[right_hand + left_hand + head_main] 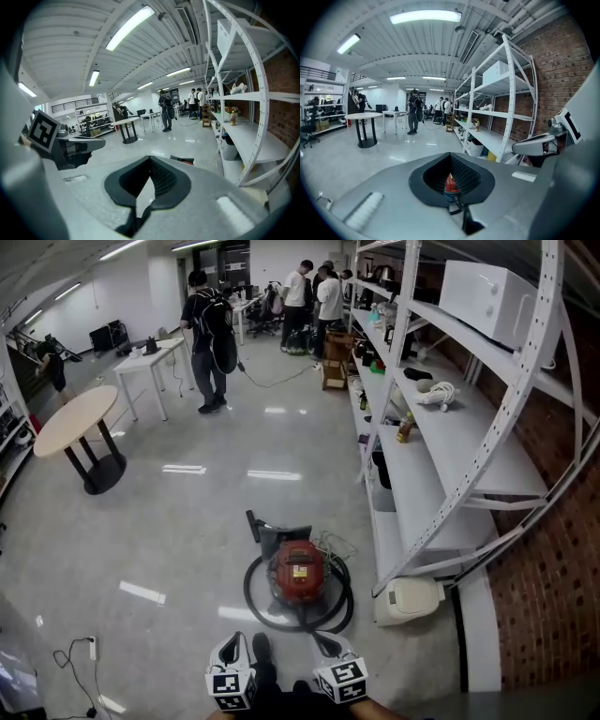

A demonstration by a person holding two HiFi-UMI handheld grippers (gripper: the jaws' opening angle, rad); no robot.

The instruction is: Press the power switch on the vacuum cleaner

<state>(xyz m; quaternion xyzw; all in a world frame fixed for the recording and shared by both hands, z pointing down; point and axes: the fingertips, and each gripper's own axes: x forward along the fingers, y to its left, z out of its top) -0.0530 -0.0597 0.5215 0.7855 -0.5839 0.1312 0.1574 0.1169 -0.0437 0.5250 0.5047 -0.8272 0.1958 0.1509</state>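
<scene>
The red vacuum cleaner (300, 570) stands on the floor just ahead of me, with its black hose (251, 589) coiled around it. Both grippers hover low in the head view, short of the vacuum and not touching it. My left gripper (260, 649) points at the vacuum's near left side and my right gripper (325, 645) at its near right. In the left gripper view the left gripper (451, 157) has its jaws together, and the red vacuum (450, 183) shows through the hollow between the pads. The right gripper (150, 159) is also shut and holds nothing; only floor shows through its hollow.
A white shelving rack (441, 474) runs along the right, close to the vacuum, with a white appliance (405, 600) on the floor at its foot. A round table (77, 423) stands far left. People (208, 334) stand at the back. A cable with a plug strip (86, 652) lies lower left.
</scene>
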